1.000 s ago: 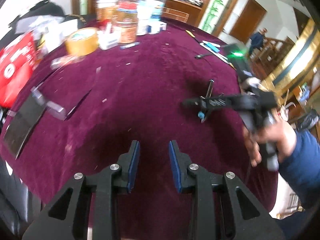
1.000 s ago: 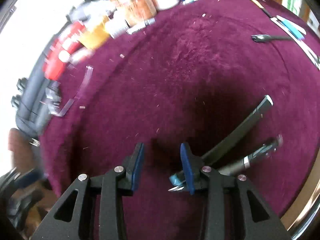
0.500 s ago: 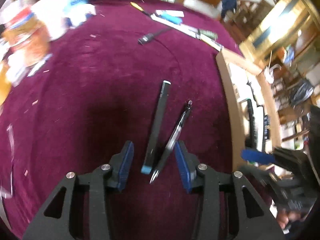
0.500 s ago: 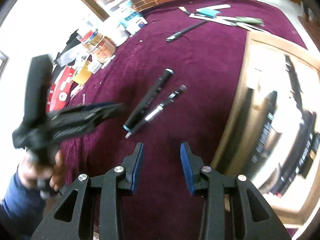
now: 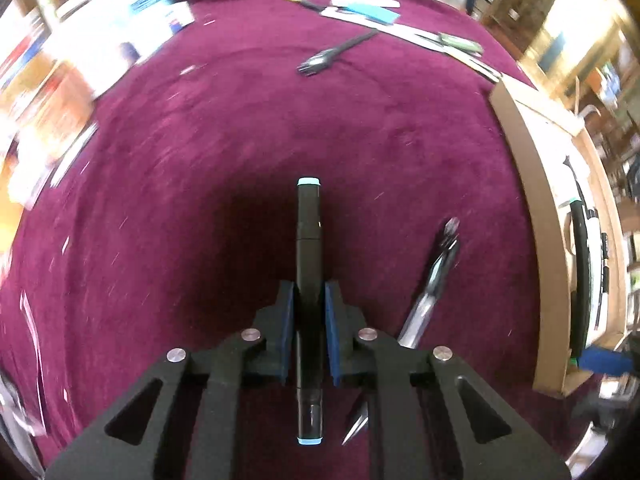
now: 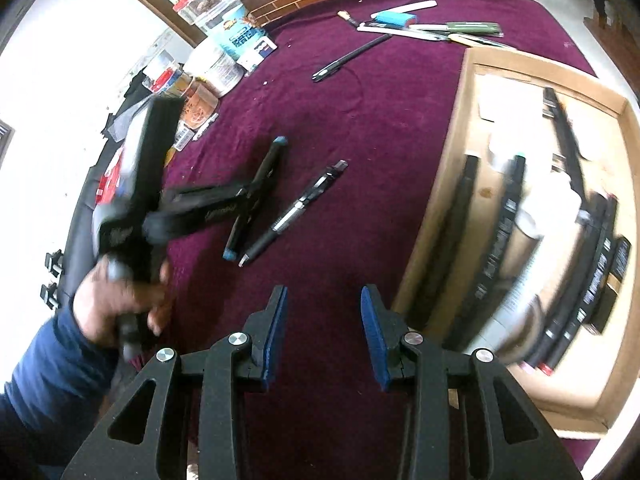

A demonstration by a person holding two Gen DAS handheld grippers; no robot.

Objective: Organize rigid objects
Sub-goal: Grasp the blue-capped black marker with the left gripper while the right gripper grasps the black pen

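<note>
clamping black marker (image 5: pixel 308 240) — left gripper (image 5: pixel 308 308) jaws; writing unreadable.

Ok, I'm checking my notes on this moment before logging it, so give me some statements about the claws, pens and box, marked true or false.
1. The left claw is shut on the black marker with light-blue ends. True.
2. The right claw holds the black and silver pen. False: its jaws are open and empty; the pen lies on the maroon tablecloth.
3. The shallow cardboard box is empty. False: several dark pens lie in it.
4. The pen lies beside the marker. True.
</note>
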